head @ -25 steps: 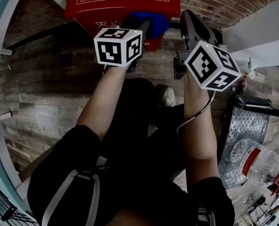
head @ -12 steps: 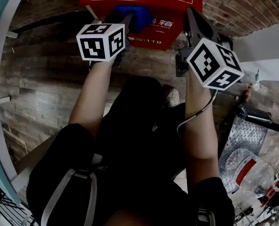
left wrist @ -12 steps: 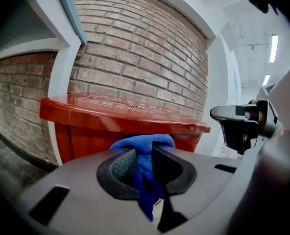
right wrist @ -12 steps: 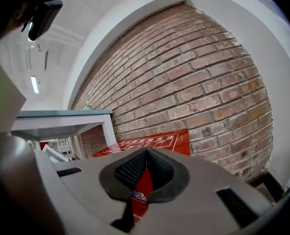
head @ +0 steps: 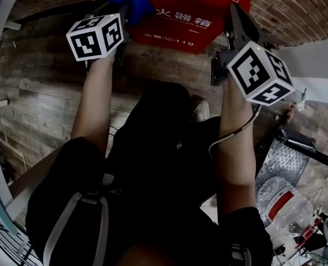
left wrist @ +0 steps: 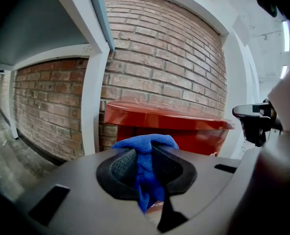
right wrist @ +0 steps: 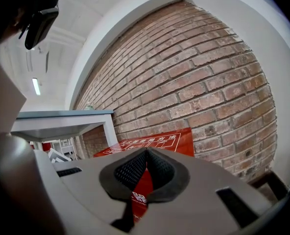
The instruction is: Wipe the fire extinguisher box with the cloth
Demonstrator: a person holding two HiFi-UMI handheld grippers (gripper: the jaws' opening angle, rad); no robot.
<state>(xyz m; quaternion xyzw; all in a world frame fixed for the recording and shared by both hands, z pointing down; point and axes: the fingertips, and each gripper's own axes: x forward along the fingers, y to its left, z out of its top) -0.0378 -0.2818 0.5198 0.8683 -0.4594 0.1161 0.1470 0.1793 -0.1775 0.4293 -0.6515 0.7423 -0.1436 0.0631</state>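
Observation:
The red fire extinguisher box [head: 191,15] stands on the floor against the brick wall, at the top of the head view. My left gripper [head: 124,13] is shut on a blue cloth [head: 132,5], which rests at the box's upper left front edge. In the left gripper view the blue cloth [left wrist: 147,165] is bunched between the jaws of the left gripper [left wrist: 144,153], with the red box [left wrist: 174,124] just beyond. My right gripper [head: 237,21] hovers at the box's right side, jaws together and holding nothing. In its own view the right gripper [right wrist: 146,153] points at the box lid [right wrist: 155,142].
A brick wall [right wrist: 199,82] runs behind the box. A white post [left wrist: 93,82] stands left of it. On the plank floor [head: 42,93] at lower right lie a checker-plate ramp [head: 288,148] and a large water bottle [head: 288,195]. The person's legs fill the middle.
My left gripper has slid the blue cloth leftward along the box's front edge. The right gripper stays by the box's right side. More of the box front now shows.

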